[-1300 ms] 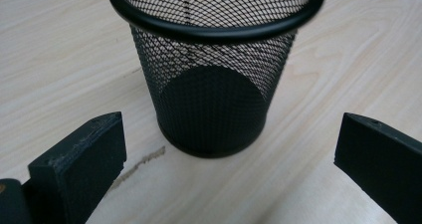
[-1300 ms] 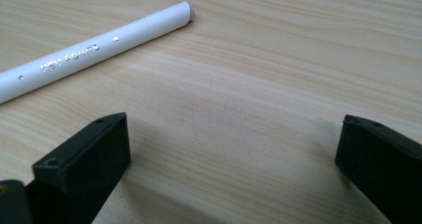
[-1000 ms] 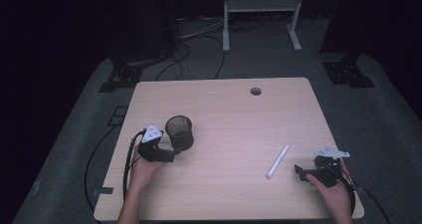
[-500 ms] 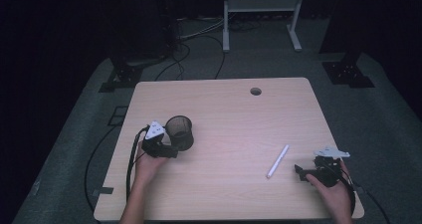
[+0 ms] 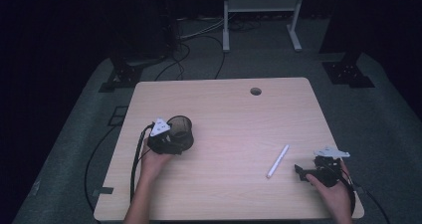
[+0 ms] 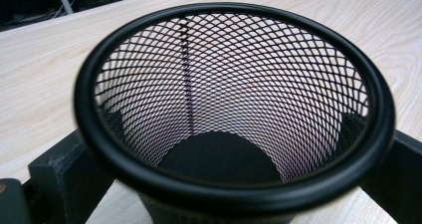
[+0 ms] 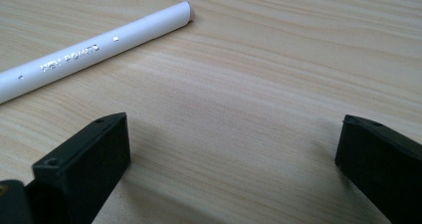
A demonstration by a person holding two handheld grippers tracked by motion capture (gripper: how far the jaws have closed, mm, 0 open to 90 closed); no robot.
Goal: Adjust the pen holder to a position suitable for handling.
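A black wire-mesh cup (image 5: pixel 180 132) stands on the left half of the wooden table (image 5: pixel 229 109). My left gripper (image 5: pixel 169 143) has come at it from the near side. In the left gripper view I look down into the empty cup (image 6: pixel 234 109), and the left gripper (image 6: pixel 224 159) has one jaw pressed against each side of it. A white pen (image 5: pixel 277 161) lies at the right front. In the right gripper view this pen (image 7: pixel 94 50) lies ahead and to the left of my right gripper (image 7: pixel 234 149), which rests open on the wood. In the high view the right gripper (image 5: pixel 301 170) sits just right of the pen.
A round cable hole (image 5: pixel 256 91) sits near the table's far edge. Cables trail off the table's left side (image 5: pixel 137 154) and right front corner. Beyond the table are a dark floor, stand legs (image 5: pixel 259 15) and loose cables.
My left gripper has slid a little forward and to the right, closing in around the mesh cup. The right gripper and the pen have not moved.
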